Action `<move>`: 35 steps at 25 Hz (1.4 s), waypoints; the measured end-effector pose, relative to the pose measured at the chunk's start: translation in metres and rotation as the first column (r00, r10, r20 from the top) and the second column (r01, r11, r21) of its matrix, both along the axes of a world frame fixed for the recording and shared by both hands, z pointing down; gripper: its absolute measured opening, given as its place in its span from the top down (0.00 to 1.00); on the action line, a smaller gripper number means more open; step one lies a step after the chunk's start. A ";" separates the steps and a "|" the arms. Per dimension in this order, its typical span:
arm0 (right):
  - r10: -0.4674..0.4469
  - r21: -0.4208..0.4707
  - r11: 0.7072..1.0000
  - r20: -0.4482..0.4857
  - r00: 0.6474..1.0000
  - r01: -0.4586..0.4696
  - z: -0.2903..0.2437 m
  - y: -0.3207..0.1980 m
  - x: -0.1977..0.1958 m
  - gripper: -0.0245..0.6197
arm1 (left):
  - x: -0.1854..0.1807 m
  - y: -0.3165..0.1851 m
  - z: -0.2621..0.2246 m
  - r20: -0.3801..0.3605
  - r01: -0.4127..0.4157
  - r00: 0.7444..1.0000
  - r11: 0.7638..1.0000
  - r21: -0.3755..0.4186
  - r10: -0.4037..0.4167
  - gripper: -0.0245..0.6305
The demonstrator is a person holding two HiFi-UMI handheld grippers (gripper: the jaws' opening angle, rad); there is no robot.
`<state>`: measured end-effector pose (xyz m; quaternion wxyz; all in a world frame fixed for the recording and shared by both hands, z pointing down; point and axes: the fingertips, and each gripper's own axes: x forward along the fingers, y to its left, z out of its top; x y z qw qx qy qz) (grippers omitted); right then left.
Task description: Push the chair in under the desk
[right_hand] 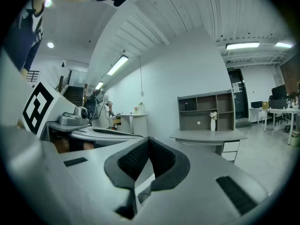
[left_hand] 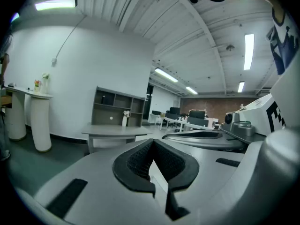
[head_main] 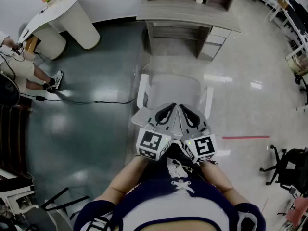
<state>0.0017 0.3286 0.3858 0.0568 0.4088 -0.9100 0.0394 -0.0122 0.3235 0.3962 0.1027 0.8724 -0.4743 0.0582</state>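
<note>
The push has hardly begun, as far as I can judge. The chair stands out on the open floor, well apart from the worktop, with a clear strip of floor showing between its far edge and the worktop's front. None of the seat is under it yet, so nearly the whole travel is left: the chair has to go straight away from the person, into the opening to the left of the drawers.

The left tool and the right tool are side by side at the near edge of the chair, over the top of its back. Each has its jaws closed tip to tip with nothing between them. They look set to shove with closed noses, not to grip. I cannot tell whether they press on the back yet.

The chair is pale grey-white, with a broad seat and two white armrests. It faces the worktop fairly squarely and roughly in line with the opening, perhaps a touch to the right. From above its base is hidden, so I cannot say whether it rolls.
</note>
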 end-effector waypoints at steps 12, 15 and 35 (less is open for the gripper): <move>-0.040 0.000 0.999 -0.071 0.997 0.041 0.021 -0.001 -0.001 0.95 | 0.002 -0.001 0.023 0.081 -0.075 0.994 0.996 -0.039 0.078 0.95; -0.071 -0.040 0.997 -0.137 0.988 0.066 0.038 0.005 -0.002 0.95 | 0.002 0.001 0.038 0.141 -0.121 0.982 0.991 -0.064 0.129 0.95; -0.550 -0.432 0.835 -0.619 0.560 0.342 0.208 0.094 0.019 0.74 | -0.018 0.082 0.205 0.546 -0.365 0.545 0.766 -0.529 0.636 0.63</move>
